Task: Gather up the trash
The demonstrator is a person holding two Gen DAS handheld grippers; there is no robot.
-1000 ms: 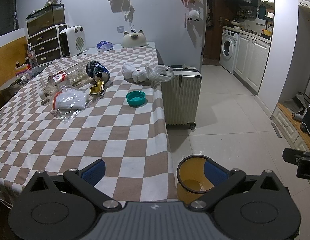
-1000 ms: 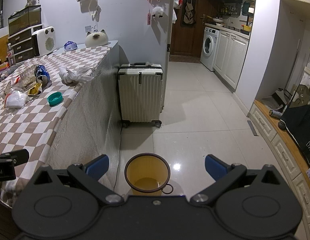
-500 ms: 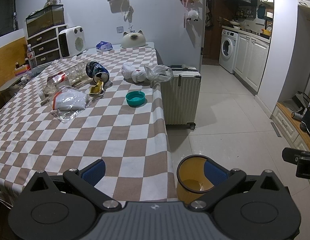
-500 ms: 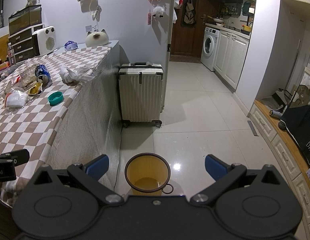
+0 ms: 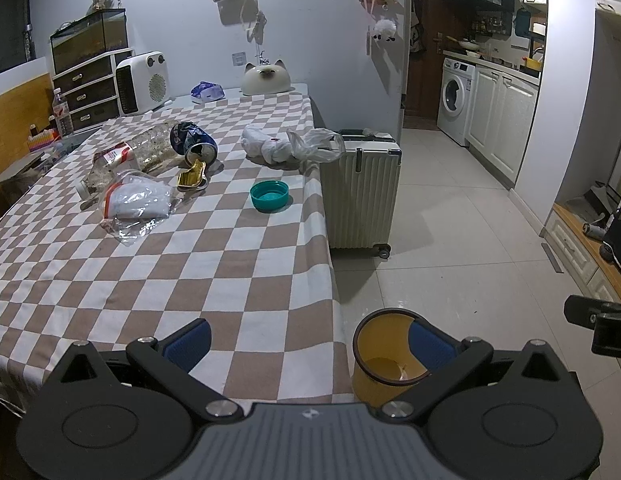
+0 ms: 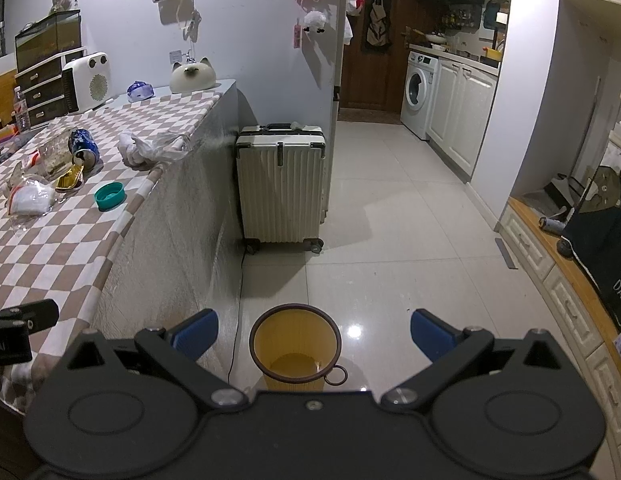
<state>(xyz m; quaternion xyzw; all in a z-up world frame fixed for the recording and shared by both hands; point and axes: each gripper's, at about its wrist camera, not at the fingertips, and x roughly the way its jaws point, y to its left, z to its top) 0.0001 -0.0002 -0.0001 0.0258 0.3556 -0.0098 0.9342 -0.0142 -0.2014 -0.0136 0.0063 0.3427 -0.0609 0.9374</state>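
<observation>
Left wrist view shows the left claw (image 5: 308, 338) spread wide with nothing in it, hanging low over the near end of the checkered tabletop (image 5: 158, 264). All the trash sits well up the tabletop: a teal lid (image 5: 269, 195) closest, a clear plastic bag (image 5: 136, 202) off to its left, then a squashed gold wrapper (image 5: 192, 176), a blue can (image 5: 193, 145) on its side, a crushed clear bottle (image 5: 128, 160) and a knotted white bag (image 5: 288, 146) near the far edge.

Right claw (image 6: 312, 334) is also wide open and empty, parked above the yellow bin (image 6: 295, 346) on the floor just beside the tabletop's near corner.

Looks like the very first step: nothing grabbed yet. Best bet is probably reaching for the teal lid, since it's nearest and rigid. It's shallow, so the person would want to come in low and pinch the rim rather than squash down on top. The plastic bags are floppy, so pinch a bunched fold.

Containers: the bin looks empty, just its bare bottom showing. The lid holds nothing visible. The can's mouth faces the camera, but what's inside can't be made out.
</observation>
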